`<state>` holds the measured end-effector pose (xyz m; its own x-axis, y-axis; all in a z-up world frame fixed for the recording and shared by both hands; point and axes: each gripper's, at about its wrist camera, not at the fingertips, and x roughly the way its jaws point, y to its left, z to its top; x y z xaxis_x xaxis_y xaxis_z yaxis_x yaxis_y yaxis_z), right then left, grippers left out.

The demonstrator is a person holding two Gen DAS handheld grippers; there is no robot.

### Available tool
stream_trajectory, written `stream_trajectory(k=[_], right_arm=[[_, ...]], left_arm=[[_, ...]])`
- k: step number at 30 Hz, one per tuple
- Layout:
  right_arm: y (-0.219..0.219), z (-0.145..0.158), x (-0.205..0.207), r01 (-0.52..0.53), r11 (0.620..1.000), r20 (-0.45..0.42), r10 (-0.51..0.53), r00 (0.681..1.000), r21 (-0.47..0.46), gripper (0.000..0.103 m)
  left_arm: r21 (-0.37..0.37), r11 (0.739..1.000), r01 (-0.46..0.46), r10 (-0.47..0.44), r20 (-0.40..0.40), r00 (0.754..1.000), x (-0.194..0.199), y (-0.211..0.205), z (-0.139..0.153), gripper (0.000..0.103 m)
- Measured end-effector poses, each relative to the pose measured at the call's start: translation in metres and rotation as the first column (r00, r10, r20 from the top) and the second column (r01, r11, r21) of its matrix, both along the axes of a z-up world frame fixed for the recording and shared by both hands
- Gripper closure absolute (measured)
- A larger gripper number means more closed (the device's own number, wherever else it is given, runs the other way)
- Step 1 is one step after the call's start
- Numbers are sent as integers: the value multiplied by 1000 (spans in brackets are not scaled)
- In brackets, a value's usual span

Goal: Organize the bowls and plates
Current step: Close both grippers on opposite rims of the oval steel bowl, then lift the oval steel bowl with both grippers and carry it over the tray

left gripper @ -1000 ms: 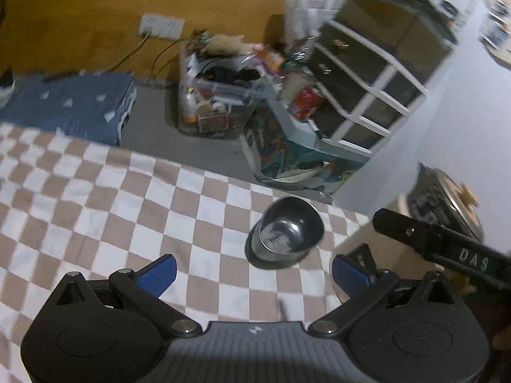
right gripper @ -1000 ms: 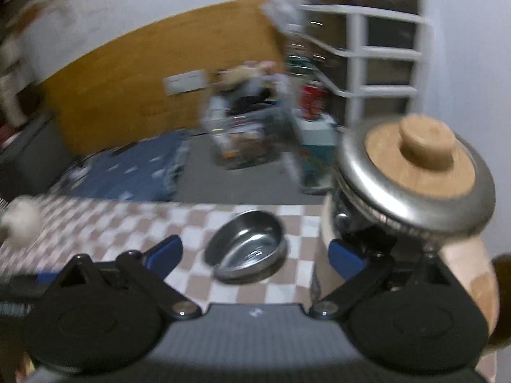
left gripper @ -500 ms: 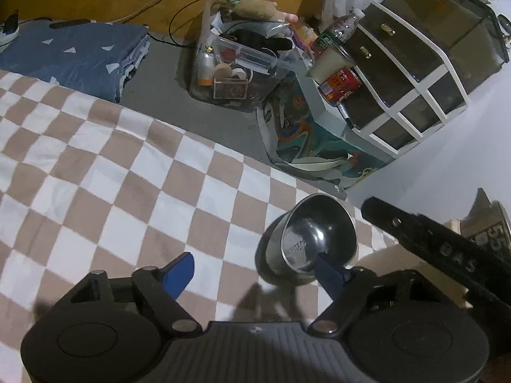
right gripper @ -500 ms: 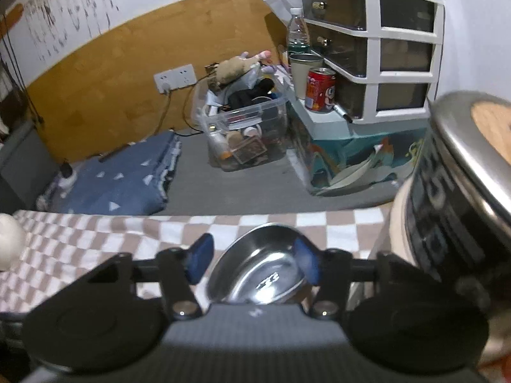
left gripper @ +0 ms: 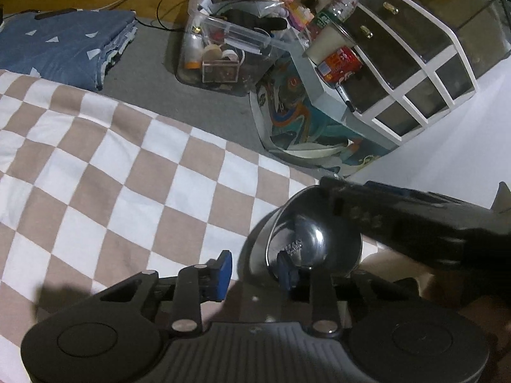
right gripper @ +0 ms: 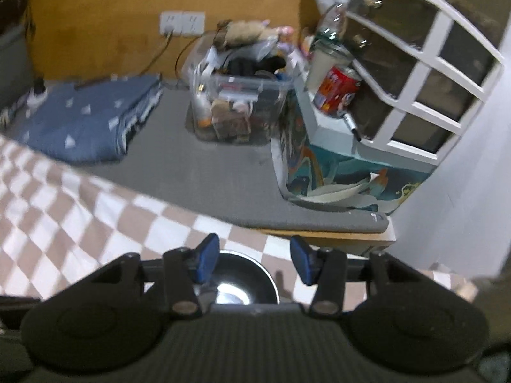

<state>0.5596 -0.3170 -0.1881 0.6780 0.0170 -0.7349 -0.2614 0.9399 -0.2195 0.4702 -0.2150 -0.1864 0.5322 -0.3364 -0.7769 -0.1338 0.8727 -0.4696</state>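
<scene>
A small steel bowl (left gripper: 314,239) sits on the checked tablecloth (left gripper: 111,172) near the table's far right corner. My left gripper (left gripper: 257,269) straddles its near rim: the right pad (left gripper: 287,276) is inside the bowl, the left pad (left gripper: 223,271) outside, with a gap between them. In the right wrist view the same bowl (right gripper: 244,282) lies low between and just behind the fingers of my right gripper (right gripper: 254,265), which is partly open and holds nothing. The right gripper's black body (left gripper: 415,220) reaches over the bowl's far rim in the left wrist view.
Beyond the table edge lies a grey floor mat (right gripper: 204,175) with a folded blue blanket (left gripper: 60,44), a clear storage box full of clutter (left gripper: 230,48), a patterned box (left gripper: 306,127) carrying a red can (left gripper: 340,65), and a white drawer unit (left gripper: 415,51).
Both grippers have moved in on the bowl and their jaws have narrowed. The left gripper's right pad now sits inside the bowl. The right gripper has swung left, away from the lidded pot.
</scene>
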Motion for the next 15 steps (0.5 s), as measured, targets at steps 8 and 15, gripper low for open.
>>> stream_trajectory(k=[8,15], right_arm=[[1,-35,20,-32,995,-105,22,994,-94,52],[0,-41,16,-76,997,-139,73,988,-17,77]], left_arm=[[27,999,21,-20,-13,1000,2,-3,-6,81],[8,1000,12,-12,-22,1000,-1,4,-5,89]])
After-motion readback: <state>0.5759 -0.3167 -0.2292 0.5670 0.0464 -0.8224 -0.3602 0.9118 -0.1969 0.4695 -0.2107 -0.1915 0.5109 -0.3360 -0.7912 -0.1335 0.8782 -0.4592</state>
